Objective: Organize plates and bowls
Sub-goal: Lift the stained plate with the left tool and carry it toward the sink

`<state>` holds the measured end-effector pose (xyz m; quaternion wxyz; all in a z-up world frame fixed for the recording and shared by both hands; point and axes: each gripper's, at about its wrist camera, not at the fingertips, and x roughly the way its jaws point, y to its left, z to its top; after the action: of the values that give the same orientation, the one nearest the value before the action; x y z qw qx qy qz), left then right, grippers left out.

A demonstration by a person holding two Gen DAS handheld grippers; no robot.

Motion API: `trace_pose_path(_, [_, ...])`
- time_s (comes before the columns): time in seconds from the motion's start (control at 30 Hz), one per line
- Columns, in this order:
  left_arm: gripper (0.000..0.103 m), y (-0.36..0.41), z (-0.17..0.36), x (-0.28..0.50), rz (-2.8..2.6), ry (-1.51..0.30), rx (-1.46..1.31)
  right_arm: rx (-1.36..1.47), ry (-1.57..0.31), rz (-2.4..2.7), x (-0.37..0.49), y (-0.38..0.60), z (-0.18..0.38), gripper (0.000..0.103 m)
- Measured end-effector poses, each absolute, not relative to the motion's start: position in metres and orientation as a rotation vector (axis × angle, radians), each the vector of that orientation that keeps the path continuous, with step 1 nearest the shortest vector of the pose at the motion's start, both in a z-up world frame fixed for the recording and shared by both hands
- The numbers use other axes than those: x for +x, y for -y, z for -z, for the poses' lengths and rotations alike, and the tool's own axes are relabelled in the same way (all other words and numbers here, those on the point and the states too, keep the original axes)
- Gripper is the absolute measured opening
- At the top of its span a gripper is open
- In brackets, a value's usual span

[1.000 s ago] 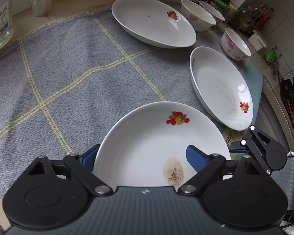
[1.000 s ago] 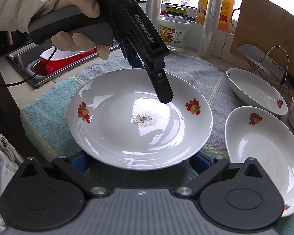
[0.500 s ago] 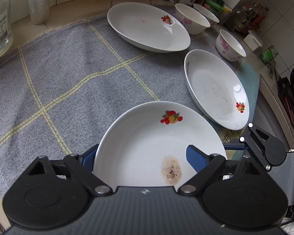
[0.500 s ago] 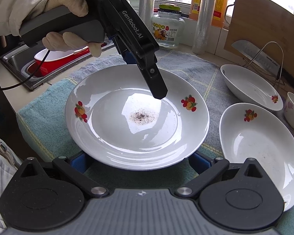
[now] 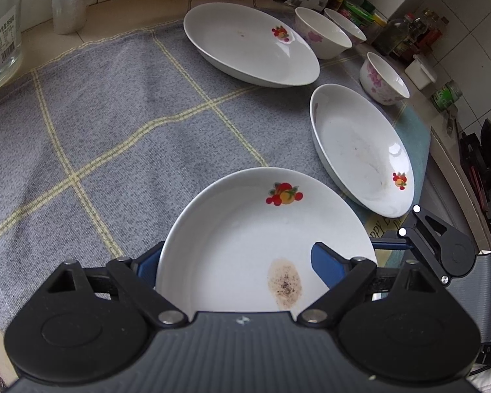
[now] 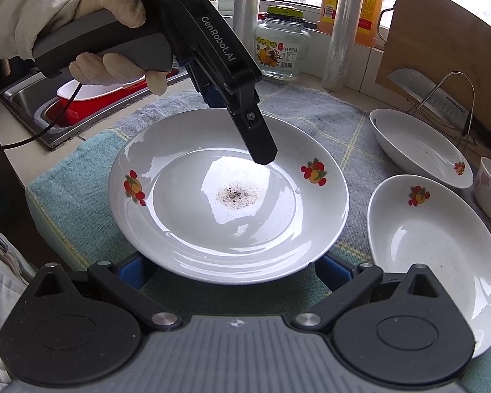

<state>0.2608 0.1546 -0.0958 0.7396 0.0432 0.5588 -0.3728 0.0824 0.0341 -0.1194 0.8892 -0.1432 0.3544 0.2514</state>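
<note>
On checked cloth (image 5: 121, 131), left tool (image 5: 242, 262) clamps plate's (image 5: 245, 229) rim; right tool's (image 6: 235, 262) jaws apart beneath.

Glossy white glazed plate (image 6: 229, 196) with a rough brown speckled stain at centre; woven grey cloth (image 5: 114, 124), matt, upper left; clear glass jar (image 6: 282, 49); brushed steel sink (image 6: 26, 101); matt black plastic left gripper (image 6: 242, 111); wood board (image 6: 442, 49), upper right
</note>
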Motion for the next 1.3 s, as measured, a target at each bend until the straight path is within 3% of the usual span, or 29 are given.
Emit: trace_pose_path(1.3, [0.091, -0.171, 0.081, 0.262, 0.797, -1.173, 0.144, -0.332, -0.702, -0.54, 0.098, -0.049, 0.111, 0.103])
